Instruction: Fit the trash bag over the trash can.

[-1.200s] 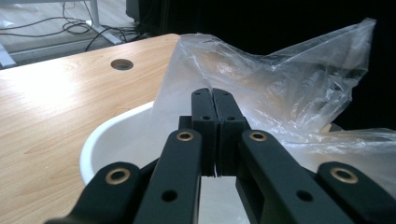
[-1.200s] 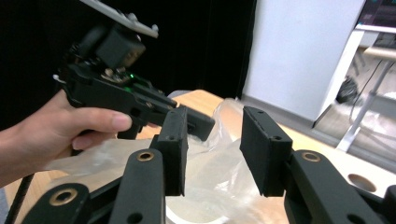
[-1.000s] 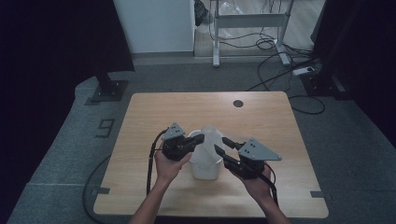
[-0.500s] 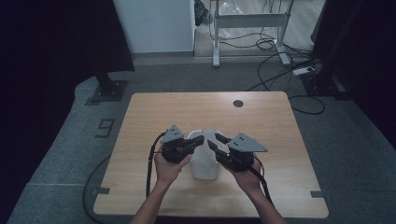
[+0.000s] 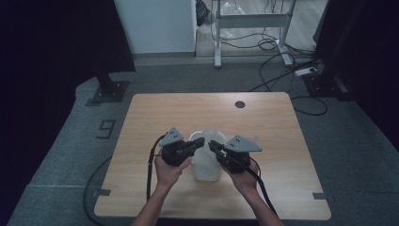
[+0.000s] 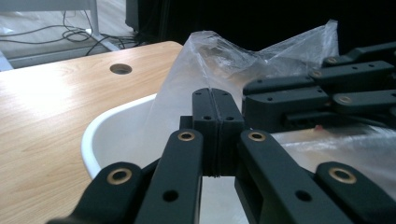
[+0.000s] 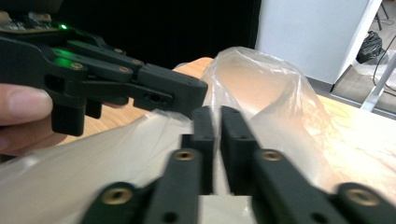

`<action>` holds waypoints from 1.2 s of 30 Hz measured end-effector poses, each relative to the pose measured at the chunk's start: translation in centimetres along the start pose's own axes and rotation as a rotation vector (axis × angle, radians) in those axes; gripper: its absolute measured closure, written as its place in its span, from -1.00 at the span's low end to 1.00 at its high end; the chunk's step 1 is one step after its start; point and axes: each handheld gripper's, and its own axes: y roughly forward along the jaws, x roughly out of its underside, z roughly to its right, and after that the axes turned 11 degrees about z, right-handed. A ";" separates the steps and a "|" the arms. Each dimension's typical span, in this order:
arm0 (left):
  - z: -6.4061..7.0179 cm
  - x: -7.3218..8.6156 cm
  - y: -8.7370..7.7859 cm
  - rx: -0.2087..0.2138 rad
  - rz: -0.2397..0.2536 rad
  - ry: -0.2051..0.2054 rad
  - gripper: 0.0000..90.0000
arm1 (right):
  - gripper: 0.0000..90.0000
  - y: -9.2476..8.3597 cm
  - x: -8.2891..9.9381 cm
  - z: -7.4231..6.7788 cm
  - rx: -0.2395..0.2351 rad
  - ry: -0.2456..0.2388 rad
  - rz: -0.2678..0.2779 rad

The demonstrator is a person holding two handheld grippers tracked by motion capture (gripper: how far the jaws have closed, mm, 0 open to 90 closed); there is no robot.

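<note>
A white tub stands on the table's near middle with a clear plastic bag rising out of it. My left gripper comes in from the left and is shut on the bag's film, just above the tub's rim. My right gripper meets it from the right. Its jaws have just been closing and now pinch the bag next to the left gripper. In the left gripper view the right gripper sits close at the right.
The wooden table has a round cable hole at its far side. Cables trail from both grippers toward the near edge. On the floor beyond the table stand a metal frame and loose cables.
My right gripper has moved left and down to the bag and its jaws have closed on the film. The left gripper has stayed put, still gripping the bag.
</note>
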 end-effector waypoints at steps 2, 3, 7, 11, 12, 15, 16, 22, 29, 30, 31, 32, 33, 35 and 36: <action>-0.1 0.0 -0.2 -0.003 0.005 0.000 0.99 | 0.98 -0.1 0.2 0.1 -0.007 0.002 -0.003; -0.2 0.0 -0.2 -0.007 0.008 -0.003 0.99 | 0.98 -0.2 0.3 0.1 -0.009 0.004 -0.004; -0.5 0.2 -0.6 -0.013 0.014 -0.022 1.00 | 0.98 -0.9 0.6 0.0 -0.002 -0.017 0.000; -0.3 0.3 -1.2 -0.021 0.022 -0.007 1.00 | 0.98 -1.5 0.8 -0.1 0.015 -0.043 0.003; -0.4 0.4 -1.6 -0.026 0.029 -0.004 1.00 | 0.98 -1.9 0.9 0.1 0.025 -0.052 0.006; -0.6 0.5 -1.9 -0.029 0.036 -0.009 1.00 | 0.98 -2.3 0.9 0.3 0.035 -0.053 0.011; -0.9 0.6 -2.2 -0.034 0.043 -0.014 1.00 | 0.98 -2.7 1.0 0.6 0.042 -0.052 0.014; -1.2 0.9 -2.8 -0.042 0.056 -0.021 1.00 | 0.98 -3.6 1.3 0.8 0.066 -0.066 0.026; -1.5 1.3 -3.6 -0.048 0.068 -0.026 1.00 | 0.98 -4.9 1.4 0.7 0.067 -0.092 0.062; -1.5 1.4 -3.8 -0.052 0.069 -0.025 1.00 | 0.98 -5.2 1.4 0.4 0.069 -0.117 0.058; -1.5 1.4 -3.8 -0.052 0.069 -0.025 1.00 | 0.98 -5.2 1.4 0.4 0.069 -0.117 0.058; -1.5 1.5 -3.9 -0.053 0.070 -0.023 1.00 | 0.98 -5.3 1.5 0.2 0.069 -0.129 0.058; -1.6 1.6 -4.1 -0.058 0.074 -0.028 1.00 | 0.98 -5.6 1.7 0.1 0.067 -0.138 0.060; -1.7 1.7 -4.3 -0.062 0.075 -0.028 1.00 | 0.98 -5.8 1.8 0.1 0.066 -0.136 0.060; -1.8 1.8 -4.4 -0.065 0.075 -0.028 1.00 | 0.98 -6.0 2.0 0.1 0.066 -0.134 0.062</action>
